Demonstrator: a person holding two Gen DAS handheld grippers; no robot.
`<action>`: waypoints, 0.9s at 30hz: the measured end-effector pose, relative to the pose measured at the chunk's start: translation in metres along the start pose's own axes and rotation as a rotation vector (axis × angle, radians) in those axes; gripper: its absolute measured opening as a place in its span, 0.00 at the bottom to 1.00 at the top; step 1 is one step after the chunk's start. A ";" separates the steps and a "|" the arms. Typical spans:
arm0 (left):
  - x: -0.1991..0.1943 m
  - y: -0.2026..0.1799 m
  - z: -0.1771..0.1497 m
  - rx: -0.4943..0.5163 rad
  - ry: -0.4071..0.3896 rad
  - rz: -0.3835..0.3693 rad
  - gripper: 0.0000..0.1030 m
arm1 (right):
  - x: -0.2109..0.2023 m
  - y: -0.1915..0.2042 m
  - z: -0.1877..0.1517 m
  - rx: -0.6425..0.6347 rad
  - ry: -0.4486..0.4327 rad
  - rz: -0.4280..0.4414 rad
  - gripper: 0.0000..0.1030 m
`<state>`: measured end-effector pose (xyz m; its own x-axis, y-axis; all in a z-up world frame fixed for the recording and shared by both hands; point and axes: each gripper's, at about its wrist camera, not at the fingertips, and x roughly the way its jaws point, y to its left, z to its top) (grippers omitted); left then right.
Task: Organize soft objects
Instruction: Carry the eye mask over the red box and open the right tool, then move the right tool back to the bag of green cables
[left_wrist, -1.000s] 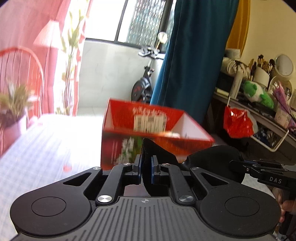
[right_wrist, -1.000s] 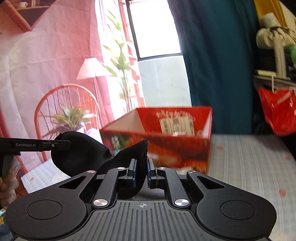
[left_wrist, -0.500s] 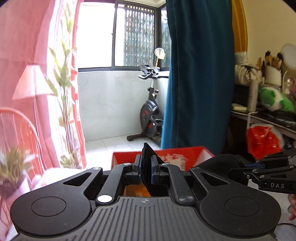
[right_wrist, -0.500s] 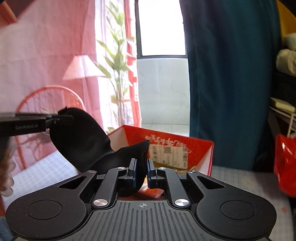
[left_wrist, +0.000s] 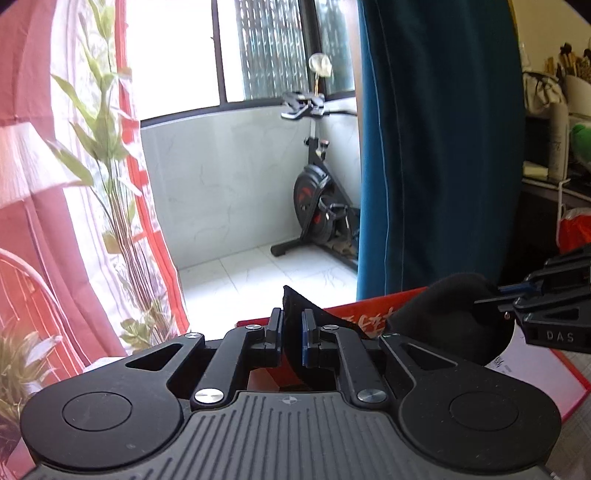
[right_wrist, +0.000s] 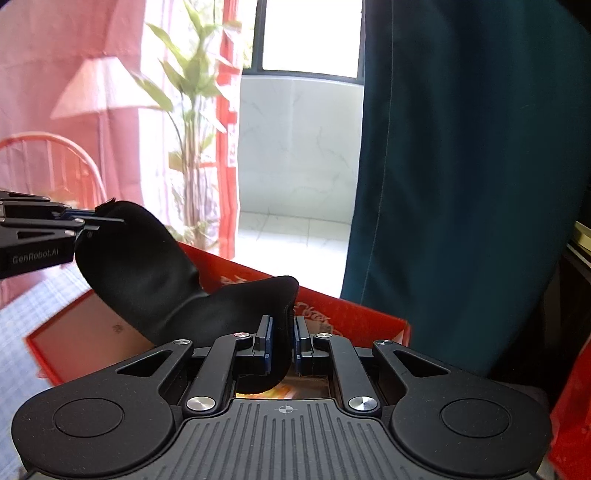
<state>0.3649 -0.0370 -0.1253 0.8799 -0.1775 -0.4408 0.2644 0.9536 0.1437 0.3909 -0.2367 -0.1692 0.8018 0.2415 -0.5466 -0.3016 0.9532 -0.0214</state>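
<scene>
Both of my tongs, left (left_wrist: 292, 334) and right (right_wrist: 281, 341), pinch opposite ends of one black soft cloth (right_wrist: 147, 273) slung between them above the open red box (right_wrist: 354, 317), its far rim backed by a teal curtain (right_wrist: 461, 166).

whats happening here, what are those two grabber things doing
A person is working two hand-held grippers, and both are clamped on the same black sock, one at each end. The right gripper pinches one end and the left gripper the other, so the sock hangs stretched between them. They hold it over an open red cardboard box, which sits on a checked cloth. The sock has not been let go yet.
</scene>
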 end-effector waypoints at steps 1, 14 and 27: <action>0.007 0.000 0.000 0.003 0.015 -0.002 0.10 | 0.006 -0.001 0.002 -0.005 0.014 -0.006 0.10; 0.042 -0.003 -0.009 0.075 0.127 -0.010 0.51 | 0.045 -0.013 -0.004 -0.002 0.134 -0.088 0.27; -0.015 0.004 -0.010 -0.008 0.127 -0.063 0.57 | -0.007 -0.001 -0.014 -0.021 0.103 -0.064 0.34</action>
<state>0.3489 -0.0283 -0.1267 0.8045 -0.2057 -0.5571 0.3144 0.9434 0.1056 0.3781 -0.2421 -0.1773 0.7631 0.1593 -0.6264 -0.2632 0.9617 -0.0760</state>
